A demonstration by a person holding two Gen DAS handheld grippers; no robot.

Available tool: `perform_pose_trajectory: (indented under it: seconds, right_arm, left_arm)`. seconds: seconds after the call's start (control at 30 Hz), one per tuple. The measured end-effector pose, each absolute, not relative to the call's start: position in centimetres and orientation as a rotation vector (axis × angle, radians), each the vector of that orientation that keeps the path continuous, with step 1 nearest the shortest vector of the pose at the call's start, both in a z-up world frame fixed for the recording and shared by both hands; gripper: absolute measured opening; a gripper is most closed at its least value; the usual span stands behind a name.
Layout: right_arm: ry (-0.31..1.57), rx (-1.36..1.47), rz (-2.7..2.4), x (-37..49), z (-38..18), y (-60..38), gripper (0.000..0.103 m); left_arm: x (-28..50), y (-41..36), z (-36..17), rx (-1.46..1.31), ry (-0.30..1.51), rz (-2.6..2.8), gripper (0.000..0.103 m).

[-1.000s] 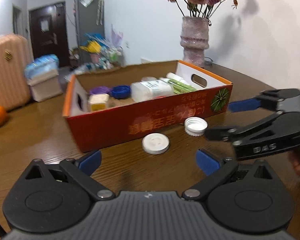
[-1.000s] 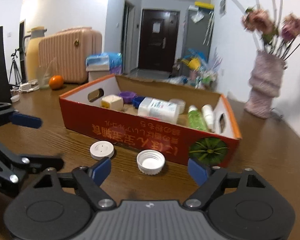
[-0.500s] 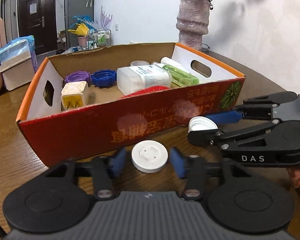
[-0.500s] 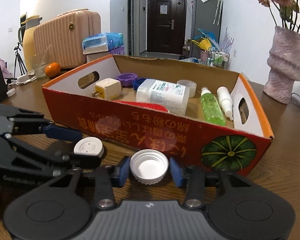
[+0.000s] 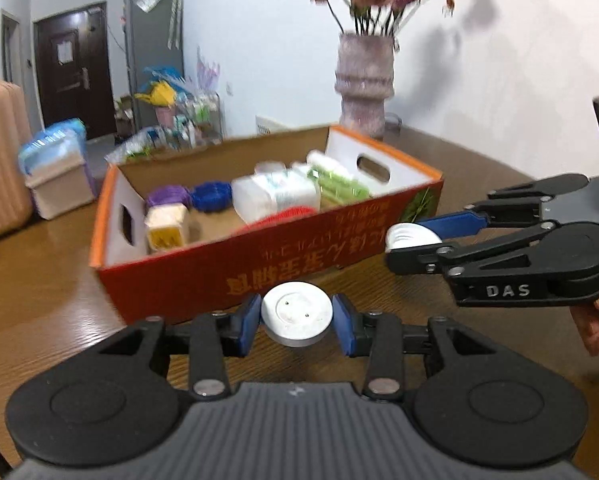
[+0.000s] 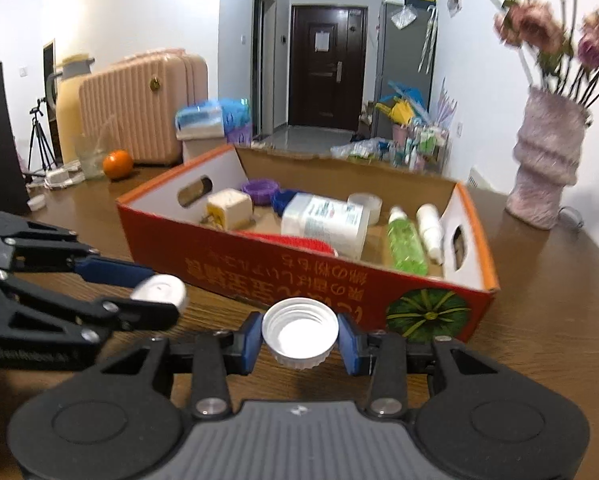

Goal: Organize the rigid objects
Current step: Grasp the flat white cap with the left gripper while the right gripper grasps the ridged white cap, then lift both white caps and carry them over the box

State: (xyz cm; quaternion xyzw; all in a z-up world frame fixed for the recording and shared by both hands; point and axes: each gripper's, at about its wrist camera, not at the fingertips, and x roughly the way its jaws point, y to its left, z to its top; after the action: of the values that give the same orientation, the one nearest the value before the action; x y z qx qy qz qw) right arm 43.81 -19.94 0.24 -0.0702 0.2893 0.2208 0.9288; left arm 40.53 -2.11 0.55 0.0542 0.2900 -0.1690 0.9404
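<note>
My left gripper [image 5: 296, 322] is shut on a flat white lid [image 5: 296, 312], its blue pads pressing both sides, held above the wooden table in front of the red cardboard box [image 5: 299, 268]. My right gripper [image 6: 299, 338] is shut on a white screw cap [image 6: 299, 330] with its hollow side up. Each gripper shows in the other's view: the right one [image 5: 415, 240] with its white cap, the left one [image 6: 155, 300] with the lid. The box [image 6: 339, 280] holds a clear bottle [image 6: 323, 226], a green bottle [image 6: 405, 246], a white bottle, a plug, purple and blue caps and something red.
A purple vase [image 6: 545, 168] with dried flowers stands on the table behind the box's right end. An orange [image 6: 117, 164] and a glass lie at the far left. A pink suitcase [image 6: 143, 104] stands beyond. A person's hand [image 5: 597, 320] grips the right tool.
Both grippers went from open to shut, the left on the flat lid and the right on the screw cap, and both lids have been lifted off the table.
</note>
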Motion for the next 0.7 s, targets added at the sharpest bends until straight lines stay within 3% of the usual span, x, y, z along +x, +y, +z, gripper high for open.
perform_pose_trajectory:
  seconds: [0.33,0.7]
  right_arm:
    - [0.437,-0.13,0.433,33.7,7.4,-21.0,0.039]
    - [0.286,-0.127,0.39,22.4,10.9,-21.5,0.039]
  left_arm:
    - [30.1,-0.6,7.1,0.091,0.448,-0.293,0.04]
    - [20.4,1.4,9.4,-0.052,0.387,-0.258,0.04]
